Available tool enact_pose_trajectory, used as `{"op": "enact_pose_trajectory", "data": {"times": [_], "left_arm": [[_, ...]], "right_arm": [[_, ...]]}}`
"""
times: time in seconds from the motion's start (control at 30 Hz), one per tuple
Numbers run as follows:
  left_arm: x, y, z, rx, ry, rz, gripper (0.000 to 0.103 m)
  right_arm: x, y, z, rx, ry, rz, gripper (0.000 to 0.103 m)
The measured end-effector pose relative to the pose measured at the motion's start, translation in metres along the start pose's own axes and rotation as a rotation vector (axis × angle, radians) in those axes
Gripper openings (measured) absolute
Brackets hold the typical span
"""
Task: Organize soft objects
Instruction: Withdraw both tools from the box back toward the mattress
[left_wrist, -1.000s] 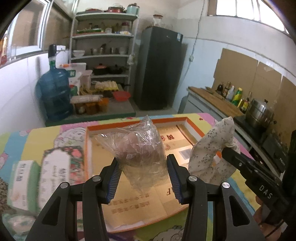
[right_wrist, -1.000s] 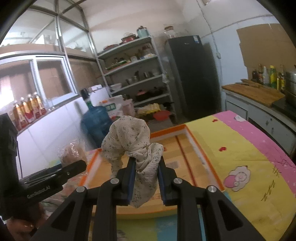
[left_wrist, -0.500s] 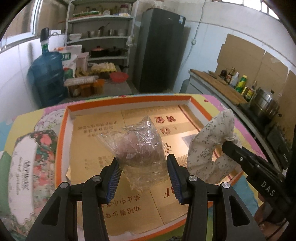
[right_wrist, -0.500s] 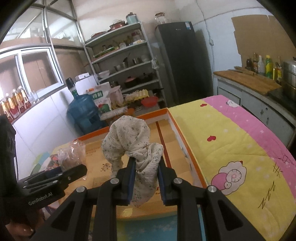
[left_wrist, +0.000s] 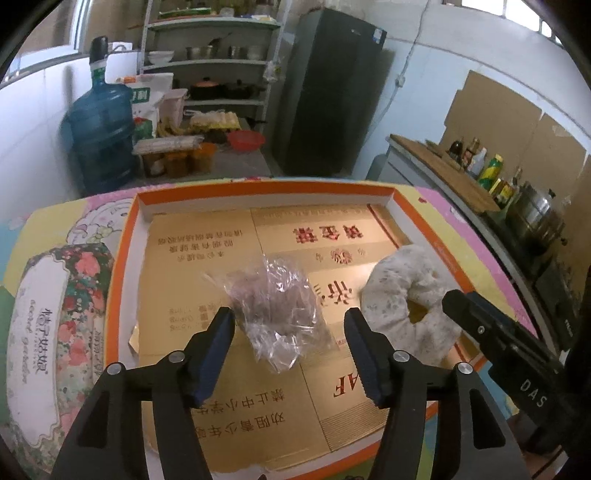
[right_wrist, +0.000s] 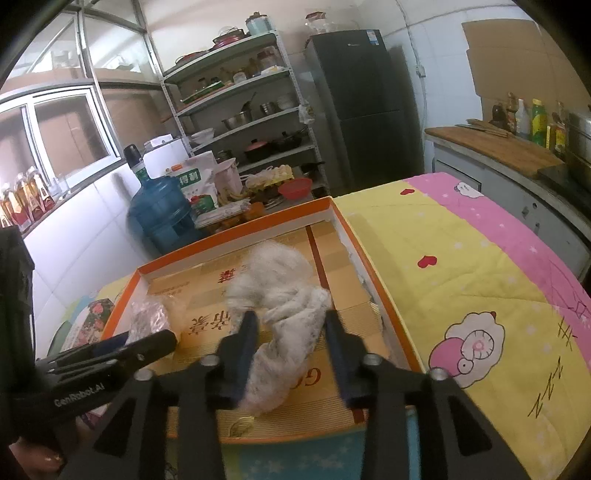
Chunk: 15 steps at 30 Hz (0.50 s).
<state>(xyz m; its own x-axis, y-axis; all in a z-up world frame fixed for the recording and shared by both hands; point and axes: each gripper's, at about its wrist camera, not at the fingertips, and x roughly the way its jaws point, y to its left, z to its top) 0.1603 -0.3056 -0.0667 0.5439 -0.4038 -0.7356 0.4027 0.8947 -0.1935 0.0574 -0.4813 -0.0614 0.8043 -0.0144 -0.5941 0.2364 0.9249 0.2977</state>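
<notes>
Both bundles are now lying in the orange-rimmed tray (left_wrist: 122, 258), no longer lifted as a second ago. We're opening the left hand-held gripper (left_wrist: 290, 325); the clear plastic bag (left_wrist: 277, 306) lies between its jaws, unpinched, long axis running away from us. We're also opening the right hand-held gripper (right_wrist: 290, 328); the floral cloth (right_wrist: 280, 314) lies loose between its fingers, lengthwise away from us. Left view alone shows the cloth curled into a ring (left_wrist: 406, 295); right view alone shows the worktop's yellow-pink quilt (right_wrist: 461, 266).
</notes>
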Motion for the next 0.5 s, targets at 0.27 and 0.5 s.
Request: {"op": "enact_pose_trajectory", "data": {"times": [0.27, 0.5], "left_arm": [[-0.02, -0.007, -0.001, 0.014, -0.041, -0.004, 0.064], [-0.048, -0.011, -0.003, 0.057, -0.088, 0.001, 0.064]], "right_arm": [[-0.007, 0.0, 0.001, 0.003, -0.02, -0.002, 0.051], [-0.019, 0.005, 0.002, 0.0, -0.041, -0.003, 0.051]]}}
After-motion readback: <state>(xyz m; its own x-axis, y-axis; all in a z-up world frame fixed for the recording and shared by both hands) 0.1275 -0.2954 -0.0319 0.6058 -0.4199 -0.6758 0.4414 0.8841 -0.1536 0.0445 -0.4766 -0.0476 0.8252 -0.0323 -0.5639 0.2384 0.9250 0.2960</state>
